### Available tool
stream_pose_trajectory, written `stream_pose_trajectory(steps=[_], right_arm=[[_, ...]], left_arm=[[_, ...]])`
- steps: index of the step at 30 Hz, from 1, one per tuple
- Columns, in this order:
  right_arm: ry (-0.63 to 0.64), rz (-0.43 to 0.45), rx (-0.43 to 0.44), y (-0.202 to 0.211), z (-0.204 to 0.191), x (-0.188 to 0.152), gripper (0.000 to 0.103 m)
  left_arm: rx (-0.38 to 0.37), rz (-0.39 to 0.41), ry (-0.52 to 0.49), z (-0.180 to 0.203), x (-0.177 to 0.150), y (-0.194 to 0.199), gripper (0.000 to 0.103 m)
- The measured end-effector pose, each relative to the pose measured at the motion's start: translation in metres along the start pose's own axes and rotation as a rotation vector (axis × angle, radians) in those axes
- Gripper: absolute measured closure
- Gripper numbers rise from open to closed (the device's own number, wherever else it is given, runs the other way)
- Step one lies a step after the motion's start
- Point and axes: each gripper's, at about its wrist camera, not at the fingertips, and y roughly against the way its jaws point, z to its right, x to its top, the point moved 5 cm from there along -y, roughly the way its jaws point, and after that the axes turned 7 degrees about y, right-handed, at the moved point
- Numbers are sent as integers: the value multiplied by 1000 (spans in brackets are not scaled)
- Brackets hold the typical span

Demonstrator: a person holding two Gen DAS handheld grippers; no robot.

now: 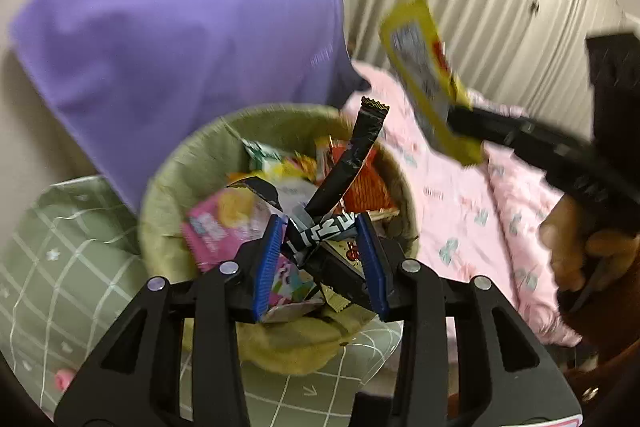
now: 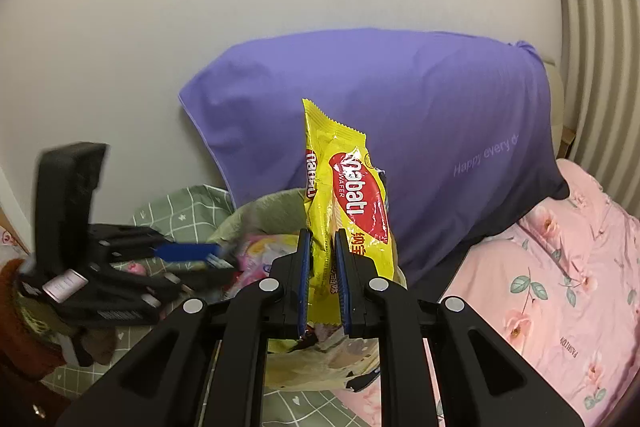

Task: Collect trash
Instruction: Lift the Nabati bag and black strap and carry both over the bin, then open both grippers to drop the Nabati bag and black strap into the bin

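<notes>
Right wrist view: we are reading "WAFER" in small white letters on the red oval of a yellow wafer packet (image 2: 347,203), under a larger white brand word that is standing sideways and creased, so we are not spelling it out with certainty; orange characters near the lower edge are too small for us to read. On the purple pillow (image 2: 420,115) behind it we are making out pale lettering, "Happy every d", cut off at the fold, and on the pink floral quilt (image 2: 560,287) a small upside-down word is reading "FASHION". Our right gripper (image 2: 323,279) is clenching the packet's lower part between its blue pads (image 2: 304,279), the jaws standing only narrowly apart and the packet rising upright above them. In the left wrist view, our left gripper (image 1: 322,259) is hovering over the green fabric basket (image 1: 180,179), its jaws standing moderately apart with a twisted black wrapper (image 1: 352,163) with white markings lying between the blue pads; whether the pads are pressing on it we cannot tell. The basket is sitting on a green checked sheet (image 1: 60,251), just beside the quilt, and is holding a heap of pink, orange and yellow wrappers whose printing is too blurred to read.
</notes>
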Motion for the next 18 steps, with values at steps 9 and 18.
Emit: stream_pose_trajectory(steps=[9,18], right_arm=[[31,-68,136,-47,4,0,89],[30,-177,251,-106,-8,-13,89]], left_arm=[[75,-141,54,-36,-13,-66,67],[92,-124,106,-60,-14,-62,68]])
